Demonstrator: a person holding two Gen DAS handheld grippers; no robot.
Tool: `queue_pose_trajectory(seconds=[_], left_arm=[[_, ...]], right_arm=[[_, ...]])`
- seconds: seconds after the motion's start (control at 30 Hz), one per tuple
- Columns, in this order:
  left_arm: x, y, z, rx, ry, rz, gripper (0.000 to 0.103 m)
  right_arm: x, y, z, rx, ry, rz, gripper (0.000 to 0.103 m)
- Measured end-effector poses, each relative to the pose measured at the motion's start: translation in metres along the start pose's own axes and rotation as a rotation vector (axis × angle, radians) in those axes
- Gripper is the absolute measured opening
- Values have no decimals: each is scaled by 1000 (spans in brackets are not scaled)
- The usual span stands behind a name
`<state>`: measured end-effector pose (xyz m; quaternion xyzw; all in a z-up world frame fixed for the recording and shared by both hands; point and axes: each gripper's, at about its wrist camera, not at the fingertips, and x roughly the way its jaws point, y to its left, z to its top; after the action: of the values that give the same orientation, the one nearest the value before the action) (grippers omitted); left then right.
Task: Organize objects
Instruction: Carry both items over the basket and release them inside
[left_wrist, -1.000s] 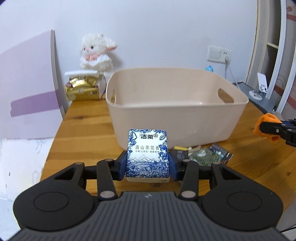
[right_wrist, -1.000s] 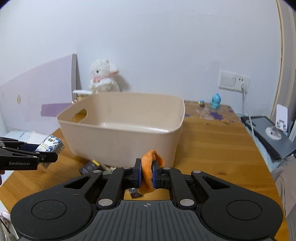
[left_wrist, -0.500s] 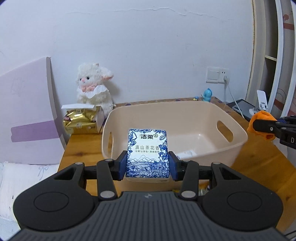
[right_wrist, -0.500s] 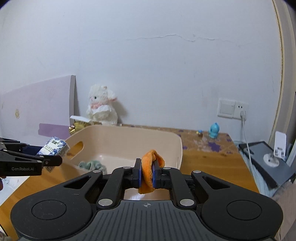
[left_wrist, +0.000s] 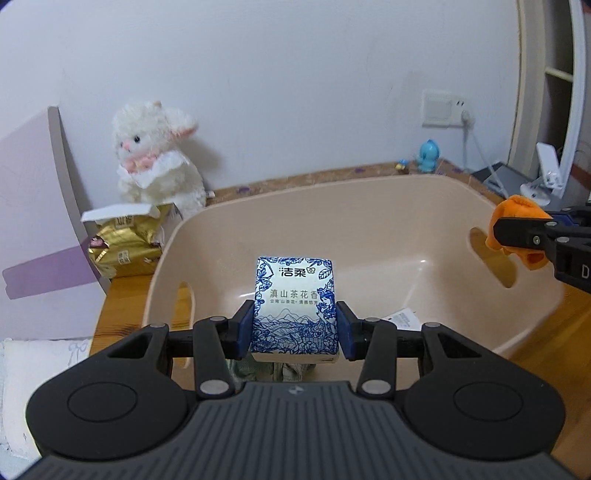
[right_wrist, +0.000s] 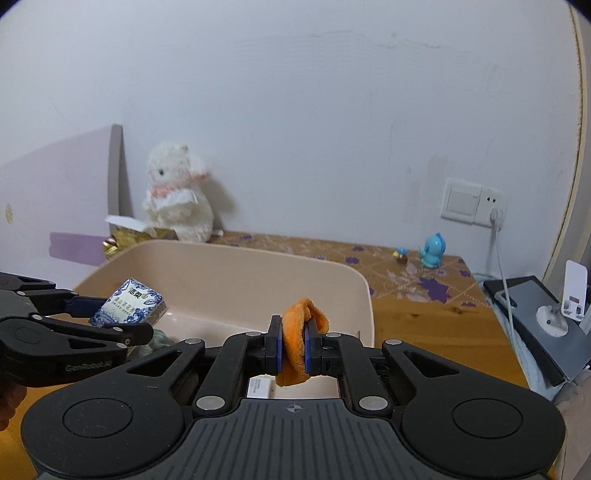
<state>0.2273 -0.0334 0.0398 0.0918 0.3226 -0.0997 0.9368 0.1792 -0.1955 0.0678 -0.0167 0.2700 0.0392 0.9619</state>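
Both grippers hover over the beige bin (left_wrist: 369, 206): left gripper (left_wrist: 295, 325) fingers pinching the tissue pack (left_wrist: 293, 306), right gripper (right_wrist: 293, 349) fingers clamping the orange cloth (right_wrist: 301, 332); lower each before releasing.

A white plush lamb (left_wrist: 157, 158) sits on the desk (right_wrist: 424, 317) against the wall, just behind an opened gold packet box (left_wrist: 125, 243). A lilac board (left_wrist: 33, 229) leans at the left. A blue figurine (right_wrist: 432, 251) stands below the wall socket (right_wrist: 471, 201), its white cable (right_wrist: 500, 266) hanging down.
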Motion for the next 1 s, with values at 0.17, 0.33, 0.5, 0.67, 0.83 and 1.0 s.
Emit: queue_pose_trajectory(seconds=[0.17,0.33,0.5,0.67,0.83,1.0], left_arm=[[27,2,-1,-18,72,4,48],[38,1,-5,-11,112,3,48],[26,1,-1,-15,87,10,71],[1,5,4,-27,41,14,79],[-28,6,3,-32,2,40,88],[-56,7,-5,-56,-14,45,89]], right_arm=[[27,5,-5,-30,56,-14,11],[39,2,-12,-18,102,-8,15],[33,-6,-14,2,88,-7,46],[9,-8,-10,-11,25,-28,77],[-22,-9,-4,8,-35,-21,88],[-53,-7,-6,4,-73,-16,97]])
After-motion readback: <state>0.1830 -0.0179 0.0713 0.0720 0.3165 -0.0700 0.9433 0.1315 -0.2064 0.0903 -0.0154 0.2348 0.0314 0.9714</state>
